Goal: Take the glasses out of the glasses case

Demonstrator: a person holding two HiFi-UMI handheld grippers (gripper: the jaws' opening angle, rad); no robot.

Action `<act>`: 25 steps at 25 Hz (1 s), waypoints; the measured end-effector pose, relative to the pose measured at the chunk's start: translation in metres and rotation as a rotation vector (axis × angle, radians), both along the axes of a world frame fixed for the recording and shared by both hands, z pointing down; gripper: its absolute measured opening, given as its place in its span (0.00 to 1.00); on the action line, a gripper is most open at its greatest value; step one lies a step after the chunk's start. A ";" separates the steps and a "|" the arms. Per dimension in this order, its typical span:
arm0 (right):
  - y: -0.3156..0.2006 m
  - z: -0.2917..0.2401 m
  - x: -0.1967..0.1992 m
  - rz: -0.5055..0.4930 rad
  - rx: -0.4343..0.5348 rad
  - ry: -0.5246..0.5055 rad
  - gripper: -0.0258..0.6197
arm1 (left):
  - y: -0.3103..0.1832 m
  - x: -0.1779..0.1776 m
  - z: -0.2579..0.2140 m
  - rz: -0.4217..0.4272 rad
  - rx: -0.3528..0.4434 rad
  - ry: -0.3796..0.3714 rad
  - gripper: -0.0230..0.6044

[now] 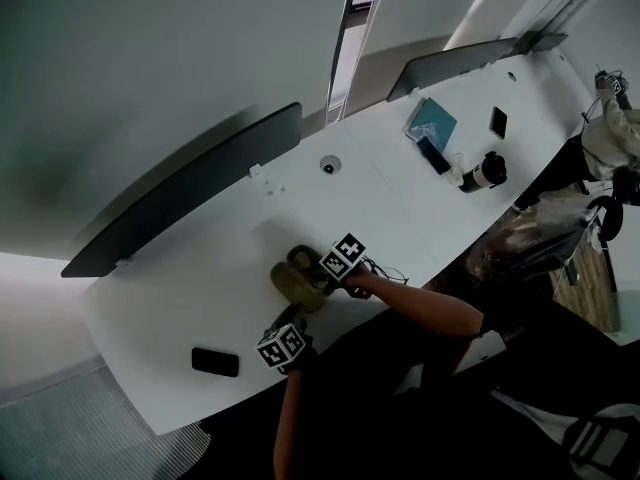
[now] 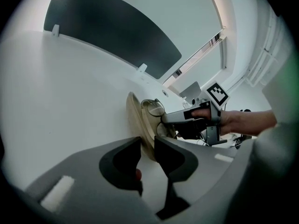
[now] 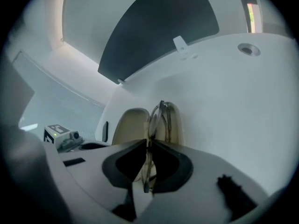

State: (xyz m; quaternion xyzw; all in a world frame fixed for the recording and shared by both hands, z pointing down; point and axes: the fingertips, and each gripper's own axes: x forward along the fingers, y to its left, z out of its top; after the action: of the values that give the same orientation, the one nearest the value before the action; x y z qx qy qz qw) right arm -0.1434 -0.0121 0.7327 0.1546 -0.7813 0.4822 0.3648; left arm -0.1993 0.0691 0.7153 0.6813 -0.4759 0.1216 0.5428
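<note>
An olive glasses case (image 1: 295, 283) lies open on the white table (image 1: 200, 268), near its front edge. My left gripper (image 2: 147, 147) is shut on the near end of the case (image 2: 135, 118), holding its edge between the two pads. The glasses (image 3: 156, 118) stand on edge in the open case (image 3: 128, 125). My right gripper (image 3: 148, 146) is shut on their thin frame, with the lenses sticking out past the fingertips. From the left gripper view the right gripper (image 2: 164, 118) reaches in from the right onto the glasses (image 2: 152, 107).
A black phone (image 1: 215, 362) lies to the left by the front edge. A dark divider panel (image 1: 190, 188) runs along the back. Farther right are a round grommet (image 1: 328, 166), a blue book (image 1: 432, 120) and a black-and-white cup (image 1: 487, 171).
</note>
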 end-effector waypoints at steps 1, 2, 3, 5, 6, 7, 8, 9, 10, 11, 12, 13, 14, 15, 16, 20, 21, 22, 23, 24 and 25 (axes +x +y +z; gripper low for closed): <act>-0.002 -0.003 0.001 0.020 -0.007 -0.020 0.11 | -0.002 0.001 -0.001 0.007 0.007 -0.012 0.20; -0.003 -0.006 0.002 0.035 -0.015 -0.036 0.11 | -0.004 0.003 -0.002 0.016 0.012 -0.025 0.20; -0.001 -0.009 0.004 0.044 -0.025 -0.048 0.11 | -0.003 0.004 -0.003 0.023 0.014 -0.037 0.20; 0.006 -0.013 0.004 0.051 -0.036 -0.072 0.11 | 0.001 0.004 -0.006 0.031 0.016 -0.058 0.20; 0.007 -0.015 0.004 0.056 -0.036 -0.086 0.11 | 0.001 0.004 -0.008 0.035 0.019 -0.066 0.21; 0.008 -0.018 0.005 0.063 -0.036 -0.103 0.11 | 0.000 0.005 -0.009 0.036 0.024 -0.070 0.21; 0.007 -0.022 0.007 0.073 -0.036 -0.123 0.11 | -0.002 0.008 -0.011 0.035 0.030 -0.072 0.21; 0.006 -0.026 0.008 0.084 -0.038 -0.146 0.11 | -0.004 0.010 -0.012 0.032 0.036 -0.073 0.21; 0.004 -0.032 0.008 0.096 -0.041 -0.174 0.11 | -0.005 0.010 -0.013 0.028 0.042 -0.079 0.21; 0.003 -0.037 0.007 0.110 -0.044 -0.207 0.11 | -0.005 0.009 -0.015 0.024 0.045 -0.089 0.21; 0.003 -0.044 0.006 0.126 -0.048 -0.243 0.11 | -0.004 0.009 -0.015 0.020 0.045 -0.098 0.21; 0.004 -0.050 0.007 0.144 -0.054 -0.278 0.11 | -0.001 0.009 -0.016 0.015 0.042 -0.104 0.21; 0.005 -0.057 0.010 0.163 -0.058 -0.309 0.11 | 0.002 0.010 -0.016 0.009 0.037 -0.107 0.21; 0.004 -0.062 0.014 0.181 -0.058 -0.336 0.11 | 0.005 0.012 -0.015 0.001 0.031 -0.108 0.21; 0.003 -0.067 0.020 0.197 -0.055 -0.360 0.11 | 0.007 0.013 -0.014 -0.008 0.026 -0.111 0.21; -0.011 -0.065 0.052 0.278 -0.042 -0.383 0.11 | 0.015 0.010 -0.012 -0.049 0.014 -0.137 0.21; -0.014 -0.059 0.065 0.303 -0.044 -0.369 0.11 | 0.018 0.012 -0.011 -0.054 0.012 -0.142 0.21; -0.016 -0.052 0.079 0.330 -0.049 -0.354 0.11 | 0.021 0.015 -0.011 -0.056 0.010 -0.146 0.21; -0.017 -0.046 0.092 0.356 -0.054 -0.340 0.11 | 0.023 0.019 -0.010 -0.058 0.009 -0.148 0.21; -0.018 -0.042 0.105 0.378 -0.060 -0.330 0.11 | 0.024 0.022 -0.011 -0.064 0.010 -0.150 0.21; -0.018 -0.041 0.114 0.394 -0.064 -0.327 0.11 | 0.024 0.025 -0.014 -0.072 0.016 -0.152 0.21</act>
State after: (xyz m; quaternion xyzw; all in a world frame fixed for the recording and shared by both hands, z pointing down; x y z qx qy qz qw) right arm -0.0296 -0.0304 0.6920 0.2119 -0.7690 0.5872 0.1375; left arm -0.1740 0.0932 0.7017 0.6567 -0.5409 0.1496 0.5038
